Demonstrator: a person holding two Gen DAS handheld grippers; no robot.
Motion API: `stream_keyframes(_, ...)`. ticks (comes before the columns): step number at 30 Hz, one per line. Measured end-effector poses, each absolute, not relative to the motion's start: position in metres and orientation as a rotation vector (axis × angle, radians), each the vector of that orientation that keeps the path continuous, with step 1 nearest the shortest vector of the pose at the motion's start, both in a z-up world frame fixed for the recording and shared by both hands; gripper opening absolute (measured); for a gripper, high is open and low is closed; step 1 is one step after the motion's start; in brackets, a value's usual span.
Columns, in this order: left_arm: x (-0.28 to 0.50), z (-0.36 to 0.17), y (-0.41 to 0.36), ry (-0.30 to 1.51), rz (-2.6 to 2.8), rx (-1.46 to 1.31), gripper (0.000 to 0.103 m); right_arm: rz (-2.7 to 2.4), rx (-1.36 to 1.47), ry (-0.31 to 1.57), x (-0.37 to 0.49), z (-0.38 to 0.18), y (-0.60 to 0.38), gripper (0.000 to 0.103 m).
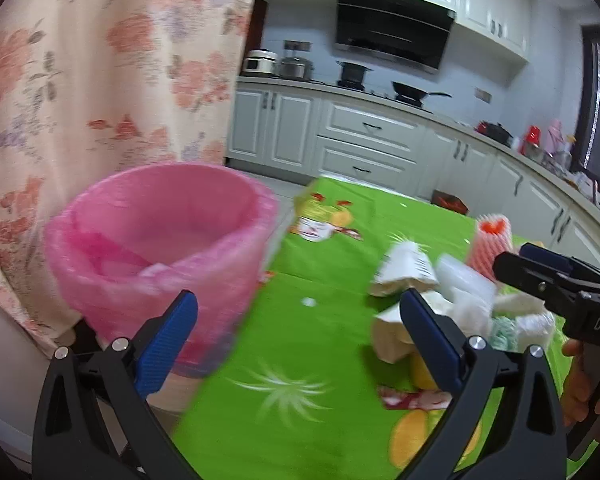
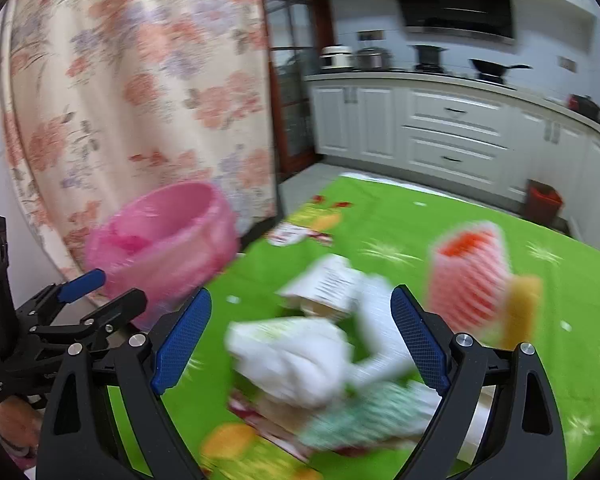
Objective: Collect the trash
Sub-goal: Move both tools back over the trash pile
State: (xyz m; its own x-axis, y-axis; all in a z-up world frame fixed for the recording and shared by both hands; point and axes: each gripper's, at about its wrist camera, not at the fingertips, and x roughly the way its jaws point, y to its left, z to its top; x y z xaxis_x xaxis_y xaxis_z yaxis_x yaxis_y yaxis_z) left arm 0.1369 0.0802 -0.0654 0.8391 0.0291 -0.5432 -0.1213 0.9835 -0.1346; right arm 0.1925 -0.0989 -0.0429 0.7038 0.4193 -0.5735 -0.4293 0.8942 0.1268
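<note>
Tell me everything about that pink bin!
The bin is round and open at the top, lined with a thin, crinkly pink plastic bag folded over its rim. It looks tilted in both views. It sits beside the left edge of the green table, in front of a flowery curtain. Some pink plastic lies crumpled inside. Neither tongs touch it.

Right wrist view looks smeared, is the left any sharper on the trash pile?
Right wrist: heavy motion blur on the trash pile and pink bin; its tongs stay sharp. Left wrist: milder blur, pile edges readable, kitchen background crisp.
</note>
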Motion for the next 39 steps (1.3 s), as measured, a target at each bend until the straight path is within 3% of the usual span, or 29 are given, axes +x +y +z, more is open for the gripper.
stream_keyframes(10, 0.143, -0.08, 0.028, 0.616, -0.01, -0.107, 0.098, 0.276, 0.033, 0.653, 0.176, -0.069, -0.191, 0.086)
stream_keyframes(25, 0.156, -0.079, -0.022, 0.584, -0.124, -0.016, 0.096, 0.223, 0.071, 0.718, 0.177, -0.102, -0.221, 0.086)
stream_keyframes(35, 0.179, -0.096, -0.069, 0.588, -0.216, 0.143, 0.056, 0.22, 0.088, 0.692, 0.164, -0.095, -0.235, 0.086)
stream_keyframes(39, 0.179, -0.108, -0.07, 0.614, -0.22, 0.146, 0.051, 0.223, 0.094, 0.693, 0.159, -0.096, -0.238, 0.086)
